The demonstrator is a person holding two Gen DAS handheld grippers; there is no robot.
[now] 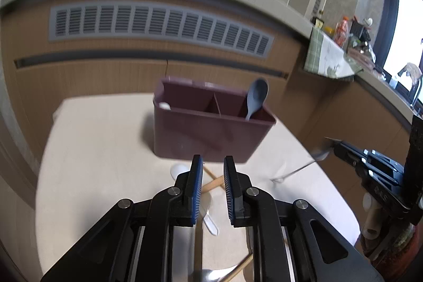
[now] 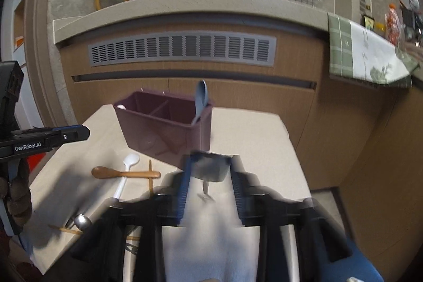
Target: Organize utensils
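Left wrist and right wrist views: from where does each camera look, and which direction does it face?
Left wrist: on the left gripper, facing forward over the table to the maroon utensil holder; its open fingers show, the right gripper enters at right.
Right wrist: on the right gripper, facing the same holder from further right; its fingers show, gripping a blurred metal utensil, the left gripper at left.
Shared: holder, blue-grey spoon in it, table.
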